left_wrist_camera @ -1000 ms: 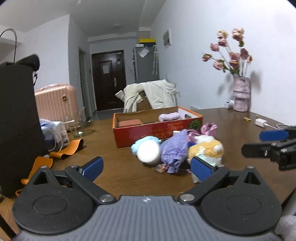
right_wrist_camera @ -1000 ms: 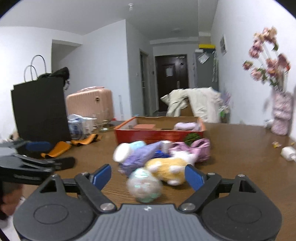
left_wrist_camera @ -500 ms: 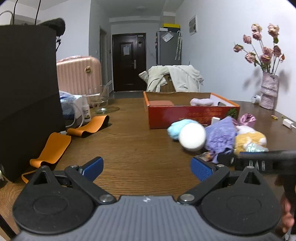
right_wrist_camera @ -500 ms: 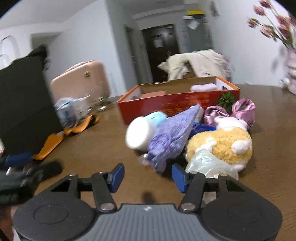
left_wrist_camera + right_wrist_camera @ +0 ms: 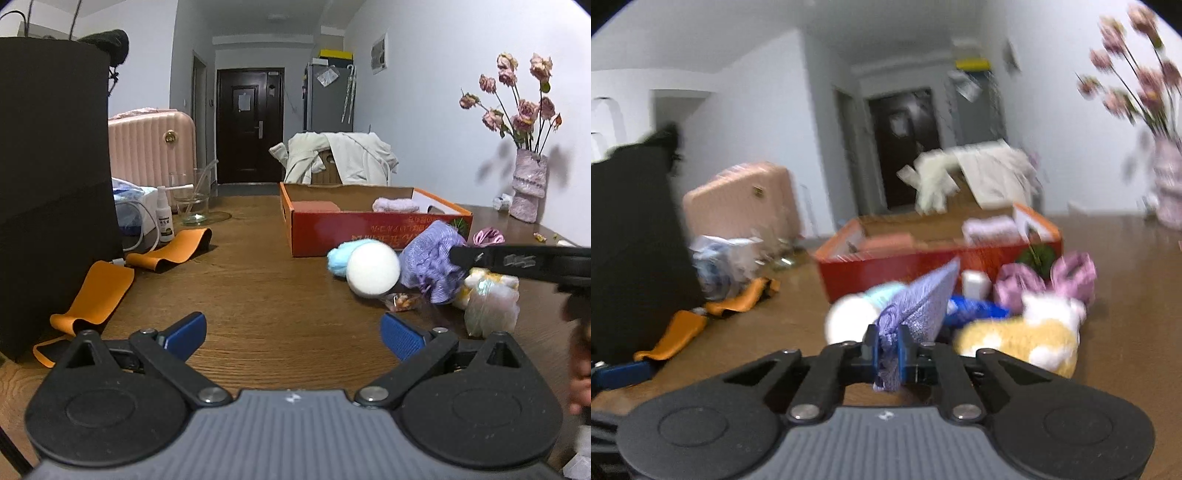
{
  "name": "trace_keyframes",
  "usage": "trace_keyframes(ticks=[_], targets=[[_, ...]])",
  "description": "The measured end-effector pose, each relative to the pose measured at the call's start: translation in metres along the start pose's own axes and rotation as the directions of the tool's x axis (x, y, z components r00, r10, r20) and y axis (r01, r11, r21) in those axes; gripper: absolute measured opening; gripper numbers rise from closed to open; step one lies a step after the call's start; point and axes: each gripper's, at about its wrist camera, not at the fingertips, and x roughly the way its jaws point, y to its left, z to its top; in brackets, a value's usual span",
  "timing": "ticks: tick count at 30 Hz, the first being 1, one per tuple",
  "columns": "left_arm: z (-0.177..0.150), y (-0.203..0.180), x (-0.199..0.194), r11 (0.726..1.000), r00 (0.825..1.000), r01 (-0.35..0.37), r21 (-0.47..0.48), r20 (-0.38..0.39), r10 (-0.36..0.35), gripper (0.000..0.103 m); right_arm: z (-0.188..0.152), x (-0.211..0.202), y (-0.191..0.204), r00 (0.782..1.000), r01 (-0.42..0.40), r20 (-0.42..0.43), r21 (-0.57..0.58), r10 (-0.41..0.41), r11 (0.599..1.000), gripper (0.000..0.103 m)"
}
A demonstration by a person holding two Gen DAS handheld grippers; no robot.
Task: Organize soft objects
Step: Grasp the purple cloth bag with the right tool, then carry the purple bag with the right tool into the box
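A pile of soft things lies on the brown table in front of a red cardboard box (image 5: 373, 230) (image 5: 934, 254). My right gripper (image 5: 888, 349) is shut on the near end of a purple knitted cloth (image 5: 919, 306) (image 5: 430, 264). Beside it are a white ball (image 5: 373, 271) (image 5: 849, 323), a light blue fluffy piece (image 5: 341, 256), a yellow and white plush toy (image 5: 1019, 339), a pink satin piece (image 5: 1071, 275) and a crinkly clear bag (image 5: 489, 308). The box holds a lilac towel (image 5: 395, 205). My left gripper (image 5: 293, 334) is open and empty over bare table, left of the pile.
A tall black bag (image 5: 51, 184) stands at the left edge, with orange strips (image 5: 99, 291), a spray bottle (image 5: 164, 218) and a glass (image 5: 192, 203) near it. A vase of dried roses (image 5: 528, 190) stands far right. A pink suitcase (image 5: 151, 147) is behind the table.
My right gripper moved forward to the pile and shut on the purple cloth. My left gripper drew back to the left and stayed open.
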Motion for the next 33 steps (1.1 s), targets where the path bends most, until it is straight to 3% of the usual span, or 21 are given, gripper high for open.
trace_keyframes(ticks=[4,7,9,12,15,17,25,28,31,33], targets=[[0.004,0.013,-0.017,0.999,0.999,0.003,-0.055,0.038,-0.001,0.103,0.006,-0.047,0.016,0.984,-0.177,-0.033,-0.151,0.174,0.973,0.010],[0.005,0.027,-0.023,0.991,0.999,0.021,-0.129,0.040,-0.016,0.103,-0.002,-0.064,0.012,0.932,-0.340,-0.188,-0.145,0.311,0.929,0.010],[0.002,0.030,-0.021,0.984,0.999,0.052,-0.171,0.024,-0.048,0.103,-0.013,-0.063,0.002,0.895,-0.393,-0.276,-0.111,0.352,0.913,0.010],[-0.002,0.022,-0.011,0.980,0.995,0.096,-0.174,-0.012,-0.099,0.103,-0.025,-0.051,-0.019,0.899,-0.309,-0.337,-0.039,0.279,0.950,0.015],[-0.008,0.003,0.000,0.980,0.986,0.149,-0.132,-0.053,-0.157,0.102,-0.026,-0.049,-0.039,0.937,-0.166,-0.311,-0.007,0.156,0.986,0.017],[-0.011,-0.008,0.004,0.975,0.976,0.190,-0.116,-0.085,-0.200,0.102,-0.022,-0.054,-0.044,0.953,-0.128,-0.276,0.005,0.125,0.992,0.019],[-0.017,-0.010,-0.015,0.962,0.959,0.239,-0.129,-0.124,-0.255,0.100,-0.032,-0.064,-0.040,0.949,-0.211,-0.215,0.118,0.232,0.970,0.037],[-0.021,-0.012,-0.025,0.958,0.953,0.259,-0.121,-0.129,-0.274,0.100,-0.034,-0.055,-0.041,0.941,-0.242,-0.203,0.158,0.271,0.957,0.050],[-0.029,-0.023,-0.020,0.957,0.942,0.264,-0.121,-0.179,-0.282,0.094,-0.042,-0.041,-0.033,0.936,-0.226,-0.242,0.147,0.257,0.963,0.049],[-0.035,-0.028,-0.017,0.960,0.940,0.253,-0.122,-0.203,-0.274,0.091,-0.048,-0.034,-0.030,0.933,-0.218,-0.261,0.138,0.248,0.966,0.041]])
